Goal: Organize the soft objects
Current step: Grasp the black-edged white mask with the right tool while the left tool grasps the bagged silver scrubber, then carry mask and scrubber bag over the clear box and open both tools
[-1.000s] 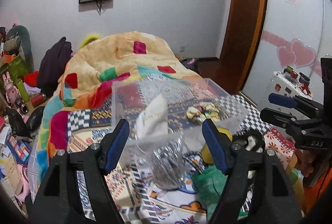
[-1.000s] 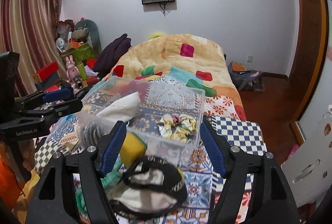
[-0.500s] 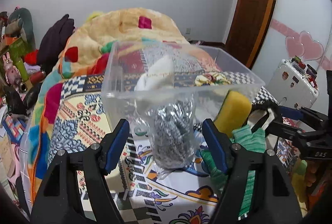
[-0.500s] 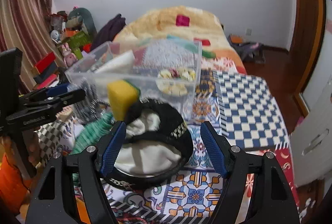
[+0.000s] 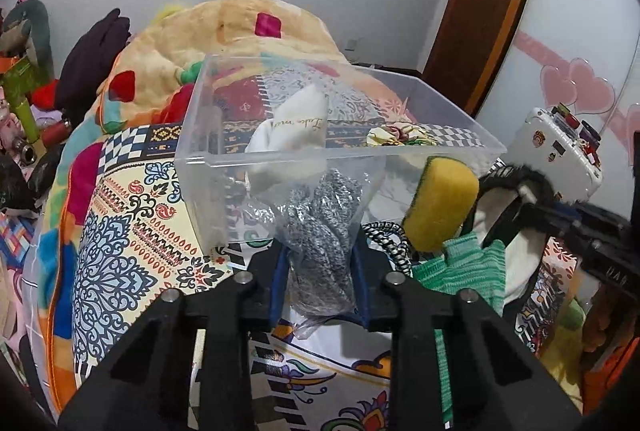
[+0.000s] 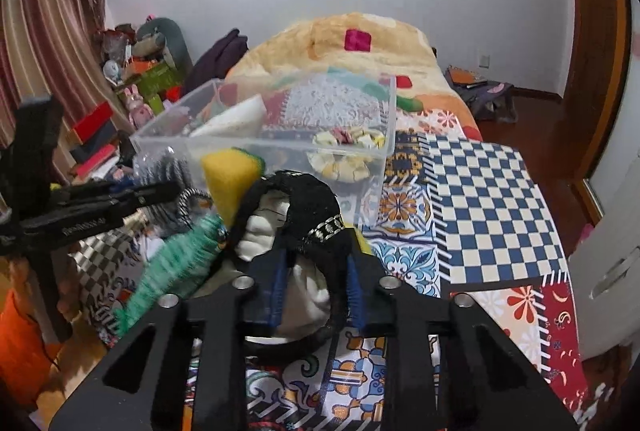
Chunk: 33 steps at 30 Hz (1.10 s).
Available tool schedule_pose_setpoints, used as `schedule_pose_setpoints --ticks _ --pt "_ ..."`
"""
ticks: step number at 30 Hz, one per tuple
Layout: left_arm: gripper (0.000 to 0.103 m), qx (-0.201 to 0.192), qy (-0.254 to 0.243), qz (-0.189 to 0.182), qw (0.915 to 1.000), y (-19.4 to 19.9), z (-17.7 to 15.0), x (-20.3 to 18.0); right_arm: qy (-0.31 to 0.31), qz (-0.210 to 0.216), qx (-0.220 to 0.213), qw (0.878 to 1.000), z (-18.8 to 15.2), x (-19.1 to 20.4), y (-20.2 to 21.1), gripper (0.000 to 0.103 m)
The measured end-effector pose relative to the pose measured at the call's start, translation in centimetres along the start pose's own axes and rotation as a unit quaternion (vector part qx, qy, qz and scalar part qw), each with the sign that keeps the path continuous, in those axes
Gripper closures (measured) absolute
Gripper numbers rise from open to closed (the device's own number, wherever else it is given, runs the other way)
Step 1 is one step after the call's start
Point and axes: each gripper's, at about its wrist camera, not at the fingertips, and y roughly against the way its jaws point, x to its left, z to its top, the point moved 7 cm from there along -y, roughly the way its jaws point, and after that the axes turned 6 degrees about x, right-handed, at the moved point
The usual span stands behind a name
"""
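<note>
A clear plastic bin point(image 5: 224, 159) stands on the patterned bed cover and holds a white cloth point(image 5: 296, 131) and a floral scrunchie point(image 5: 396, 135). My left gripper point(image 5: 320, 283) is shut on a clear bag of grey knit fabric point(image 5: 324, 231) just in front of the bin. My right gripper point(image 6: 316, 283) is shut on a black and white cap point(image 6: 308, 215), which also shows in the left wrist view point(image 5: 504, 199). A yellow sponge point(image 5: 440, 207) and a green knit cloth point(image 5: 468, 267) lie between the two grippers.
A quilt point(image 5: 240, 27) is piled behind the bin. Toys and boxes crowd the left side point(image 6: 132, 87). A white case point(image 5: 556, 151) stands on the right. A checkered part of the cover point(image 6: 492, 207) lies right of the bin.
Both grippers have gone from open to shut. The left one has closed on the bag of grey fabric and the right one on the cap. Both views have moved closer to the bin.
</note>
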Motion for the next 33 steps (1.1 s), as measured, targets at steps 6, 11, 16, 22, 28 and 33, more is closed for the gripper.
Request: schedule_pose_setpoints --ticks 6,11,16,22,28,33 --pt "0.080 -0.025 0.003 0.005 0.9997 1.6 -0.4 0.2 0.003 -0.007 -0.039 0.999 1.4 0.2 2.4 0.083" --pt "0.080 -0.049 0.007 0.005 0.9988 3.9 -0.1 0.5 0.007 -0.009 -0.064 0.998 2.5 0.4 3.9 0.083" --pt "0.080 -0.075 0.012 0.003 0.9971 5.9 0.7 0.6 0.016 -0.014 -0.089 0.996 3.5 0.7 5.4 0.083" --pt "0.080 -0.095 0.009 0.003 0.9955 7.3 1.3 0.3 0.016 -0.010 -0.113 0.993 4.8 0.7 6.2 0.083" --pt "0.080 -0.110 0.008 0.004 0.9939 8.1 2.1 0.1 0.025 -0.002 -0.140 0.990 6.6 1.5 6.7 0.083" --pt "0.080 -0.124 0.003 0.008 0.9923 8.4 3.4 -0.1 0.023 0.010 -0.160 0.987 8.3 2.0 6.7 0.083"
